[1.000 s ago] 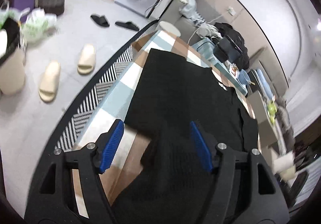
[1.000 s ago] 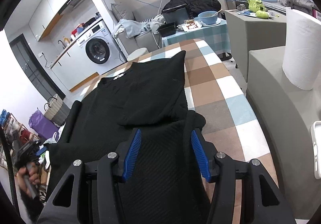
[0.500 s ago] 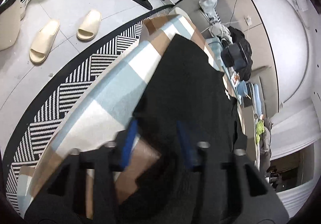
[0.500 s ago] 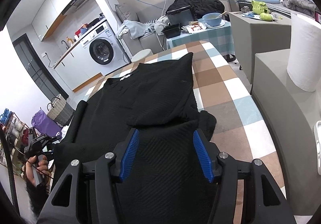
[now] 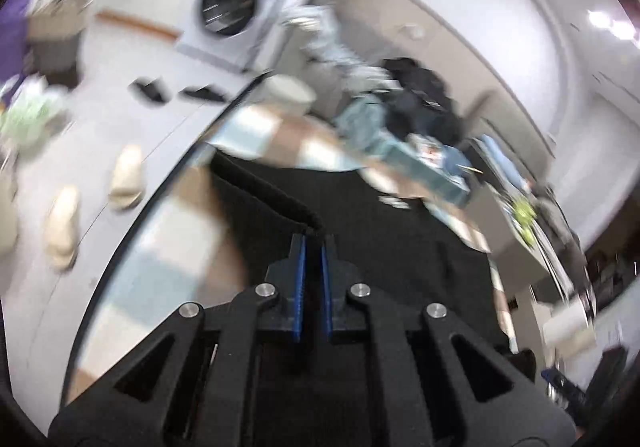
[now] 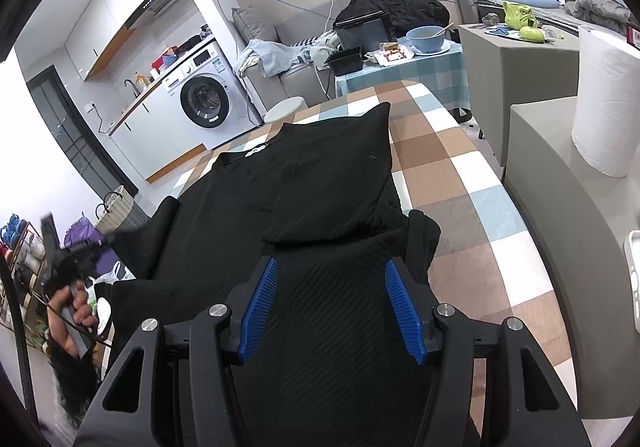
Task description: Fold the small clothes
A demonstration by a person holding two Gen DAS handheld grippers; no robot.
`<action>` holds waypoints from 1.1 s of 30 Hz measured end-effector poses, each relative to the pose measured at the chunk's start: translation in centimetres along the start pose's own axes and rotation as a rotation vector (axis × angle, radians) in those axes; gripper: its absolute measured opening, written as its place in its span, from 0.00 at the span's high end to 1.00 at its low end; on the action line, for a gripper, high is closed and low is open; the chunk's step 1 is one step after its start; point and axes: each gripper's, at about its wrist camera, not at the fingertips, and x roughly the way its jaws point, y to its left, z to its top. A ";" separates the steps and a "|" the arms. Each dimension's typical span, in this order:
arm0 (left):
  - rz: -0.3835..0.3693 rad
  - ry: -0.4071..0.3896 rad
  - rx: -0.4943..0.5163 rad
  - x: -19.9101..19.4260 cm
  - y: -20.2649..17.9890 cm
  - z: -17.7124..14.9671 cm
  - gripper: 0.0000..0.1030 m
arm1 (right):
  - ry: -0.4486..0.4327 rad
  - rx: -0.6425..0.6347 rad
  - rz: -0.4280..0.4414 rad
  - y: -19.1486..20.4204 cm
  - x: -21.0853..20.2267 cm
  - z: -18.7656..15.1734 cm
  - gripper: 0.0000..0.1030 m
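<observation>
A black knit top (image 6: pixel 280 199) lies spread on the checked table (image 6: pixel 448 175), its right sleeve folded in over the body. My right gripper (image 6: pixel 332 307) is open and hovers low over the near hem. My left gripper (image 5: pixel 313 243) is shut on the edge of the left sleeve (image 5: pixel 264 187) and holds it lifted off the table; the left view is blurred. In the right wrist view the left gripper (image 6: pixel 84 247) shows at the far left with the sleeve (image 6: pixel 148 231) pulled up toward it.
A paper towel roll (image 6: pixel 604 103) stands on a grey ledge to the right. A washing machine (image 6: pixel 204 99), a white stool (image 6: pixel 286 107) and a cluttered side table (image 6: pixel 404 63) lie beyond the table's far end. Slippers (image 5: pixel 124 179) are on the floor at left.
My left gripper has closed on the sleeve edge and lifted it, swinging fast. My right gripper has stayed open and drawn back slightly.
</observation>
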 end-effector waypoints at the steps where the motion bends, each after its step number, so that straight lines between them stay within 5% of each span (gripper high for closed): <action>1: -0.031 0.002 0.031 0.1 -1.4 0.1 0.95 | -0.001 0.001 0.000 0.0 -0.1 0.1 0.44; 5: -0.149 0.100 0.156 2.6 -7.4 -1.2 0.86 | -0.008 0.001 -0.007 -0.4 -0.5 0.0 0.40; 8: -0.206 0.172 0.169 3.5 -9.1 -2.9 0.52 | -0.001 0.008 -0.014 -0.8 -0.7 -0.2 0.40; 11: -0.193 0.155 0.183 2.3 -8.8 -3.9 0.49 | -0.005 0.008 -0.021 -1.2 -1.0 -0.4 0.40; 21: 0.036 0.045 0.121 -5.9 -1.2 -6.4 0.47 | -0.004 -0.003 -0.043 -2.3 -1.4 -0.6 0.39; 25: 0.119 0.006 0.133 -9.7 1.8 -7.5 0.36 | 0.005 0.042 0.029 -4.2 -2.8 -0.5 0.39; 30: 0.218 0.029 0.150 -12.1 4.5 -10.0 0.21 | 0.077 0.085 -0.010 -6.6 -2.0 -1.5 0.38; 33: 0.203 0.054 0.142 -12.0 5.6 -11.2 0.21 | 0.116 0.098 0.022 -7.0 -0.5 -2.4 0.40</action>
